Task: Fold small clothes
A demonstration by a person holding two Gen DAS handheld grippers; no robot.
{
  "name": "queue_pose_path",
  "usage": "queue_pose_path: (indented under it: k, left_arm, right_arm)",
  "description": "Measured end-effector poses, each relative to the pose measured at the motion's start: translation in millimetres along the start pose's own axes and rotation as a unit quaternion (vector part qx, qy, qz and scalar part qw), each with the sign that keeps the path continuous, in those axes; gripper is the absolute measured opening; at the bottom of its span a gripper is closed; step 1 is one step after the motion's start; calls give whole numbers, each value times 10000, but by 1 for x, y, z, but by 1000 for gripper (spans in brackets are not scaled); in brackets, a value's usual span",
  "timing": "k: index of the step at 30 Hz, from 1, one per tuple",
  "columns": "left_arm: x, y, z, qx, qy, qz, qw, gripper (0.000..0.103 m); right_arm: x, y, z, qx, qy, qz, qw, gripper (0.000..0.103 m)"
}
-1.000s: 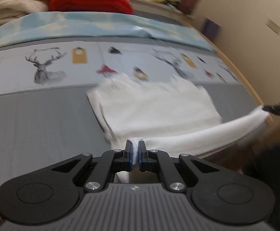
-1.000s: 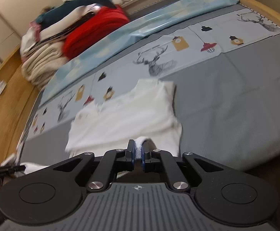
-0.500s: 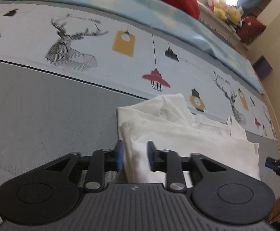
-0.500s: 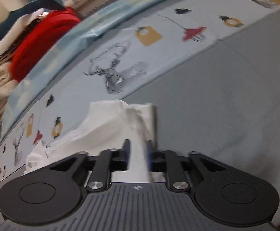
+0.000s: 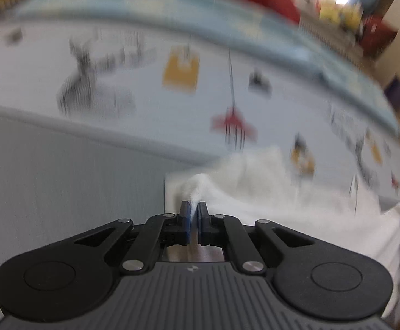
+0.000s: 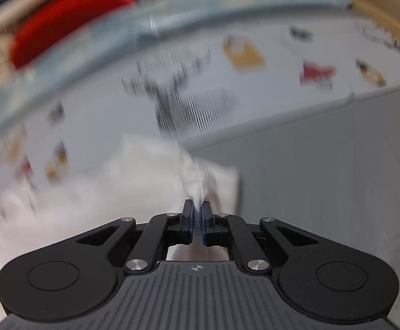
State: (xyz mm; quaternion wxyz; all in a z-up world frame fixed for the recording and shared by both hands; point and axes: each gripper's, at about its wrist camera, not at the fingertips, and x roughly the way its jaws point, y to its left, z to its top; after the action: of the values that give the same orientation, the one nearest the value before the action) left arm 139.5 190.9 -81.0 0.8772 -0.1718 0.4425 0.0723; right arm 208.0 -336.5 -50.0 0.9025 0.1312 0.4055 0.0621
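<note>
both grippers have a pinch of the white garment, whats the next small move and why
Probably lift both pinches together and carry them across the garment to start the next fold. The left gripper and right gripper are each shut on a peaked tuft of the white garment, while the rest lies slack on the bed.

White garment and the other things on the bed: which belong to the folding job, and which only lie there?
Job:
white garment
left gripper
right gripper

Lying about:
red blanket
deer-print sheet
</note>
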Motion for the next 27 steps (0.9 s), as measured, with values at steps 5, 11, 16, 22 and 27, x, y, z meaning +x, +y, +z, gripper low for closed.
queue_pose_path:
  k: [5, 11, 16, 22, 27]
  left_arm:
    - [-10, -12, 8, 79, -808, 175, 9965, 8]
    - [2, 3, 0, -301, 10, 60, 9995, 27]
    - [2, 6, -18, -16, 850, -395, 9956, 27]
    - [5, 4, -65, 908, 1966, -153, 9761, 38]
    - [-3, 7, -93, 1173, 2402, -232, 9633, 38]
  right_arm:
    - [-12, 12, 9, 20, -949, -299, 9950, 7]
    - [6, 4, 1, 278, -350, -809, 9957, 42]
    - [4, 8, -26, -304, 694, -520, 9958, 42]
    - [1, -5, -72, -743, 1940, -841, 9746, 48]
    - [-20, -15, -88, -549, 2206, -768, 9708, 48]
